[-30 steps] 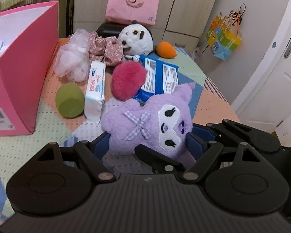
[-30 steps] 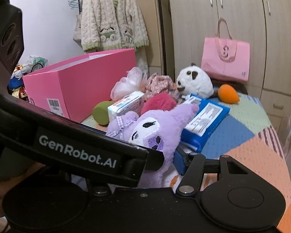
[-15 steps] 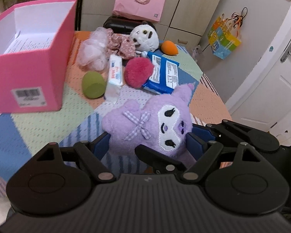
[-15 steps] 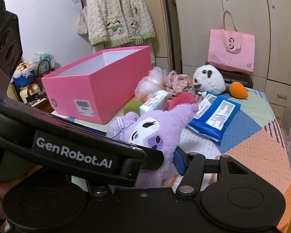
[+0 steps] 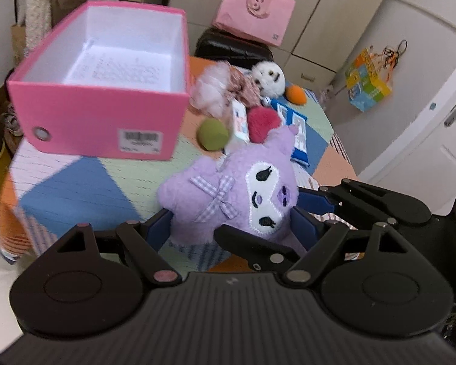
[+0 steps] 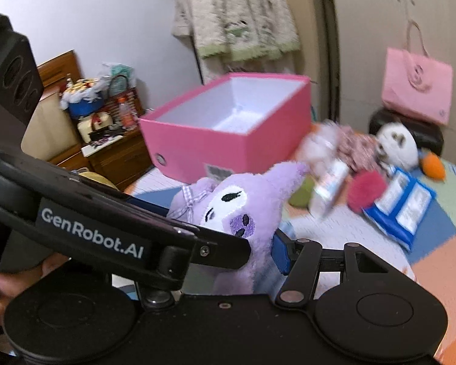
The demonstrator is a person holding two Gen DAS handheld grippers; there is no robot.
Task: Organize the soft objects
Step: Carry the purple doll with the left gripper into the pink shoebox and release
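A purple plush toy point(image 5: 237, 194) with a white face and checked bow is held between both grippers, lifted above the patchwork table. My left gripper point(image 5: 231, 228) is shut on its lower body. My right gripper point(image 6: 258, 243) is shut on the same toy point(image 6: 228, 210); its left finger is hidden behind the left gripper's body. The open pink box point(image 5: 106, 91) stands ahead to the left, with only a paper sheet inside; it also shows in the right wrist view point(image 6: 228, 127).
Beyond the toy lie a green sponge ball point(image 5: 212, 135), red pompom point(image 5: 263, 123), tissue pack point(image 5: 239, 121), blue wipes pack point(image 5: 295, 127), pink mesh puff point(image 5: 211, 89), floral scrunchie point(image 5: 243, 83), white plush point(image 5: 269, 77) and orange sponge point(image 5: 295, 94). A pink bag point(image 5: 255, 12) stands behind.
Both grippers have risen and pulled back with the purple toy; the table and box now appear lower and farther, and the inside of the box has come into view.
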